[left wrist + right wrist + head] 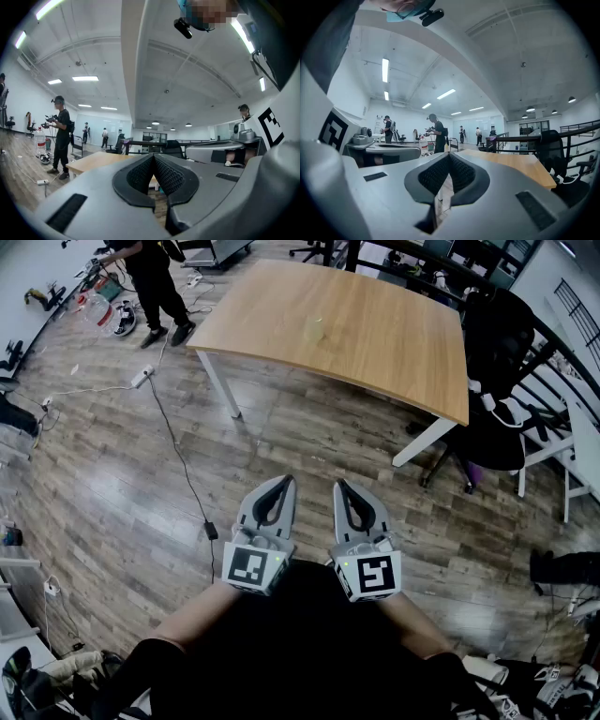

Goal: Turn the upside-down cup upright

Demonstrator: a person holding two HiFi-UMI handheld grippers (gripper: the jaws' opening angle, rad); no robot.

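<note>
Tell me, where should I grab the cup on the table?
The cup stands alone on the table, bare wood all around, so probably grip its side wall, coming in level from the near edge. It looks too small here to tell which way up it is.

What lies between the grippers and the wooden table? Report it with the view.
Head view: only bare plank floor between the left gripper, the right gripper and the table. A black cable runs off to the left.
</note>
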